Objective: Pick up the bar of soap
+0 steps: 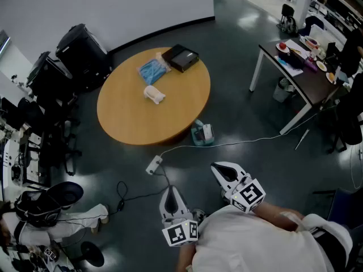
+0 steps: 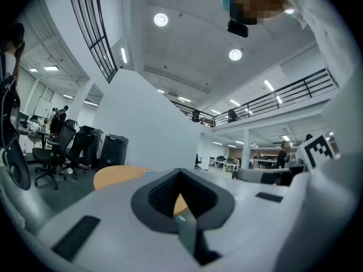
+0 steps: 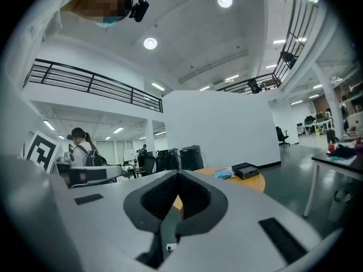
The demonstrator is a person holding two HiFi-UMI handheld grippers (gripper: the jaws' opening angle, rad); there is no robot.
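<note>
The bar of soap (image 1: 154,94) is a small white lump lying near the middle of the round wooden table (image 1: 130,123). Behind it lie a blue packet (image 1: 152,70) and a black box (image 1: 180,58). Both grippers hang low in front of the person's body, over the floor and well short of the table. My left gripper (image 1: 170,190) is shut and holds nothing. My right gripper (image 1: 218,167) is also shut and empty. In the right gripper view the table edge (image 3: 258,182), the black box (image 3: 246,170) and the blue packet (image 3: 223,174) show far off.
A power strip (image 1: 153,165) and its cables lie on the floor between me and the table. A teal item (image 1: 202,134) sits at the table's foot. Office chairs (image 1: 51,84) crowd the left; a cluttered desk (image 1: 300,78) stands at right.
</note>
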